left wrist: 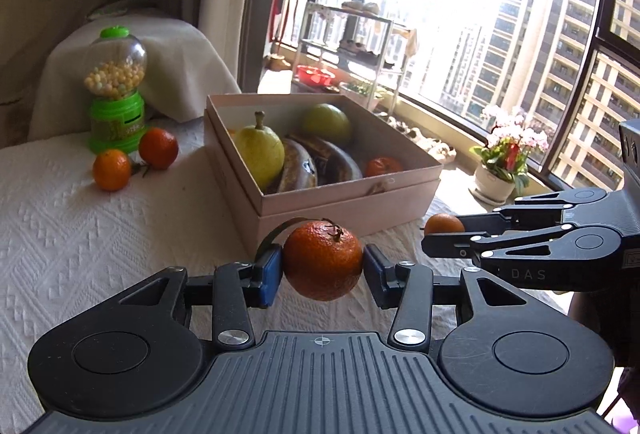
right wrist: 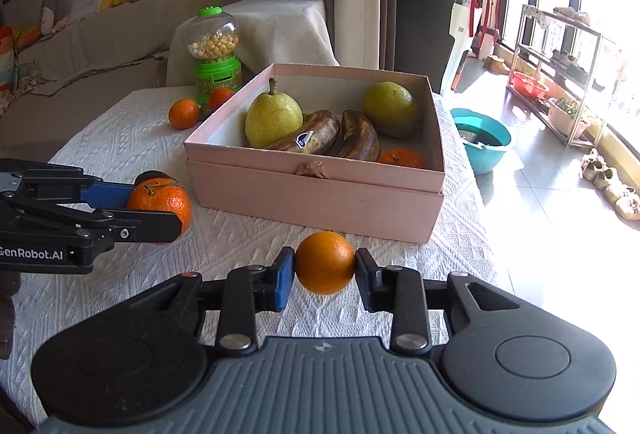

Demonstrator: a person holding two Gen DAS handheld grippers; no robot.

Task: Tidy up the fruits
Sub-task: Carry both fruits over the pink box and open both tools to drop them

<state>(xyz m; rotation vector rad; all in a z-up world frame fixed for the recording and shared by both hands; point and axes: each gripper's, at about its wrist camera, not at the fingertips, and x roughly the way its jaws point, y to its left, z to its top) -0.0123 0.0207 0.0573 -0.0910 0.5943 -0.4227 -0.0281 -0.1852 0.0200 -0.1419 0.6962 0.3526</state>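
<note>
Item: left hand-held gripper clamped on stemmed mandarin, right hand-held gripper clamped on small orange; we lift both clear of the pink box wall, then release into bare corners.

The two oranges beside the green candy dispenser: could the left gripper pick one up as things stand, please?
Probably not yet: the left gripper is already shut on a stemmed orange. The path to the two oranges looks clear over the tablecloth.

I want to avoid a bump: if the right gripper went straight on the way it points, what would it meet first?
Probably the near wall of the pink box, straight ahead of the right gripper, which is shut on a small orange; depth is uncertain.
</note>
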